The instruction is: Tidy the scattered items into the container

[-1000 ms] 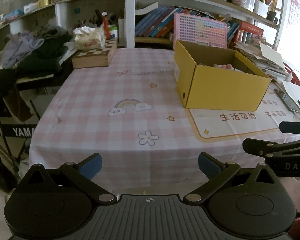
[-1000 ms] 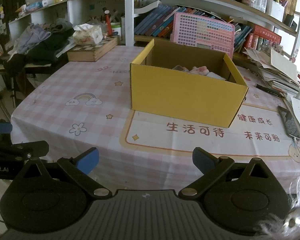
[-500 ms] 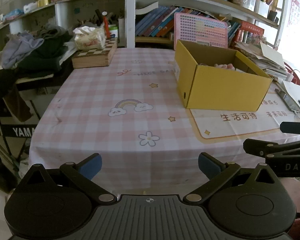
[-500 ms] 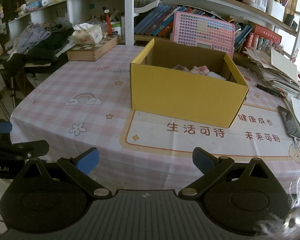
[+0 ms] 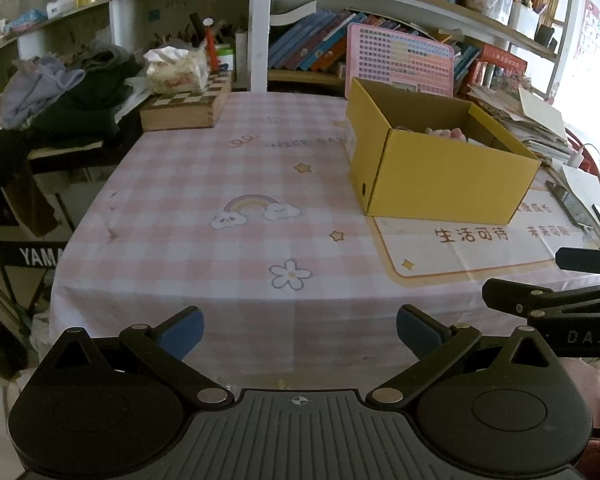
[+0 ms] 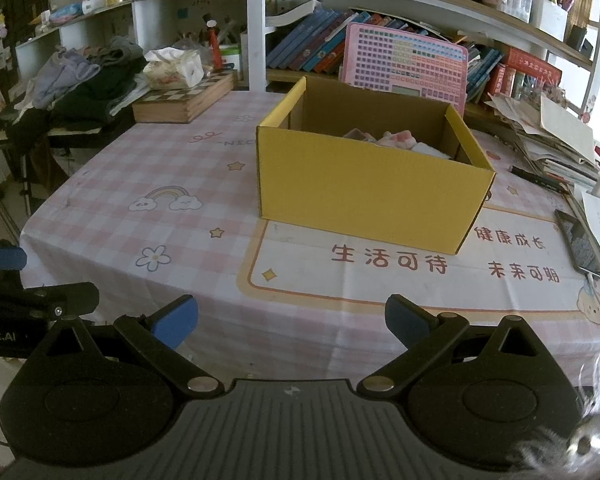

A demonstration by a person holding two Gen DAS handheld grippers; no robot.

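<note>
Nothing has moved in the last second. Left tongs (image 5: 300,330) and right tongs (image 6: 291,320) stay spread and empty, hovering at the near edge of the surface (image 5: 204,184). The yellow box (image 6: 364,196) sits at 12 o'clock from the right tongs, with pink-white items (image 6: 396,138) inside, mostly hidden behind its wall. No loose items visible, so tidying looks finished.

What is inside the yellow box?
Pink and white soft-looking things peek above the front wall of the yellow box. That wall covers the box's bottom, so anything lower is hidden.
</note>
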